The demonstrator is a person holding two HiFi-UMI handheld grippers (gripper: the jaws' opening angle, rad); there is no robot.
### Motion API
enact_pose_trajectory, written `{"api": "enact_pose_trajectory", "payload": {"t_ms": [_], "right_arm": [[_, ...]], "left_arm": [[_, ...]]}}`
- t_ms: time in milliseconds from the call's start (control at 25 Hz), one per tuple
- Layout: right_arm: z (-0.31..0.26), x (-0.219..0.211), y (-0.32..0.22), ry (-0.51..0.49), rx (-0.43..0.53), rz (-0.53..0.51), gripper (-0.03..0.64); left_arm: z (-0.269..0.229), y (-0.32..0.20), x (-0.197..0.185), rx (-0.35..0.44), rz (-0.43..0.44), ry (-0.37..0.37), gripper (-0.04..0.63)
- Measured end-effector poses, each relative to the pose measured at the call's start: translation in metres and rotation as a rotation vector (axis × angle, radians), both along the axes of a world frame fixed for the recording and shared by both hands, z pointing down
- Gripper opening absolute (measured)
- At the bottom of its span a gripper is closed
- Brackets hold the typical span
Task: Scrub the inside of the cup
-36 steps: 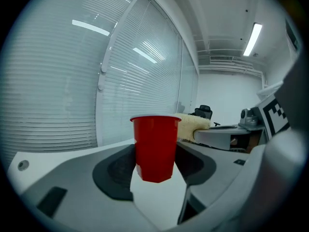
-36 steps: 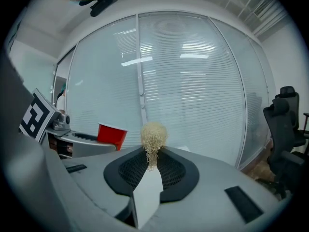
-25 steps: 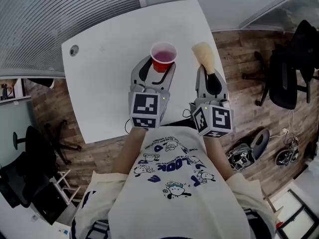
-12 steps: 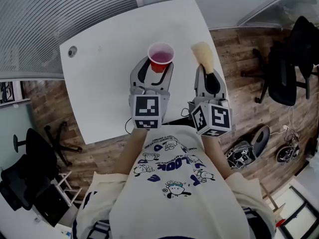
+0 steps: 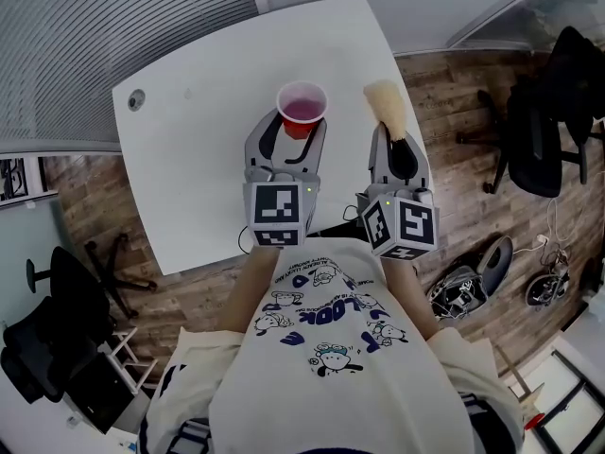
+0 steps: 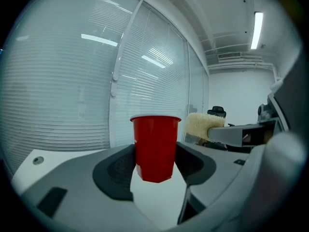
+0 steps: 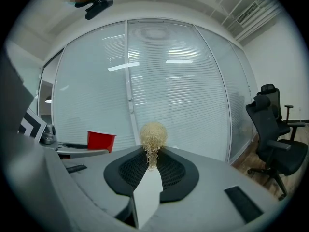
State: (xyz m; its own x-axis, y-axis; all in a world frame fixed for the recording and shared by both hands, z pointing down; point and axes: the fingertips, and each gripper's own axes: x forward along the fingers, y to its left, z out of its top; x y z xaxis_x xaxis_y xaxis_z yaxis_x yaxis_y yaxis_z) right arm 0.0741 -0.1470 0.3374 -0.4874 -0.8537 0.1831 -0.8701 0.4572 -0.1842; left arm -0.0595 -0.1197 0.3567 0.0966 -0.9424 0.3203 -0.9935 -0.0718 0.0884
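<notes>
Over the table, holding cup and brush side by side.
Left of the cup: broad bare top out to a grommet near the far corner. Clamps the cup in the left gripper, jaws spread wide, pads pressed to both sides, mouth up. Just right of the cup, pinches the brush stem in the right gripper, jaws almost closed, tuft near the table edge; past that edge, wood floor and a chair.
</notes>
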Motion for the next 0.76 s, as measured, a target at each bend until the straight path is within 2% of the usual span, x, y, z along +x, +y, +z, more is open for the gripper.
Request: {"api": "enact_pose_trajectory", "payload": {"t_ms": [760], "right_arm": [[-0.006,0.008,0.003,-0.01,0.009,0.003,0.052]], "left_arm": [[-0.006,0.003,0.012,0.011,0.015,-0.044,0.284]]}}
